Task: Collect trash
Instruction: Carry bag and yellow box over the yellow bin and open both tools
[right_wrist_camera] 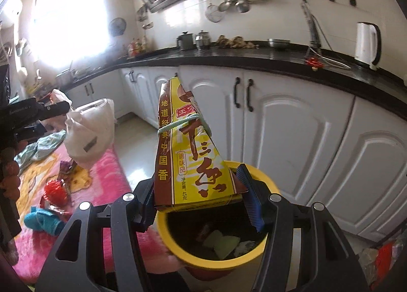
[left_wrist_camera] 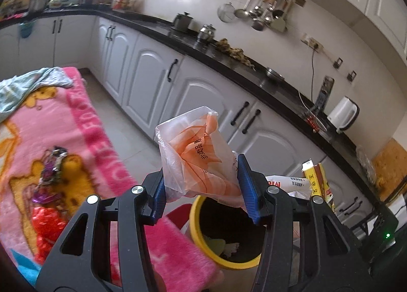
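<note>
**Both grippers loaded above the yellow bin**

White kitchen cabinets (right_wrist_camera: 305, 139) with black handles run under a black countertop (right_wrist_camera: 254, 59) across the far side of both wrist views, well beyond the fingertips. On the counter stand a white kettle (right_wrist_camera: 367, 45) and two metal pots (right_wrist_camera: 193, 40), with utensils hanging on the tiled wall above.

Left of each tool lies a pink blanket (left_wrist_camera: 96, 134) with cartoon prints, carrying a crumpled pale cloth (left_wrist_camera: 25, 88), shiny red and purple wrappers (left_wrist_camera: 48, 190) and a turquoise piece (right_wrist_camera: 43, 220).

Directly below and just ahead of the fingers sits the yellow-rimmed bin (right_wrist_camera: 257, 175), dark inside, with a few scraps at its bottom.

The left gripper (left_wrist_camera: 203, 190) is clamped on a crumpled clear-and-orange plastic bag (left_wrist_camera: 195, 154), its blue pads pressing the bag's sides; the bag stands up over the near edge of the bin.

The right gripper (right_wrist_camera: 195, 200) grips a yellow-and-brown seasoning box (right_wrist_camera: 188, 154), bound with a pale green string, which rises tilted from between the jaws above the bin's opening. From this view the left gripper and its bag appear at far left.
</note>
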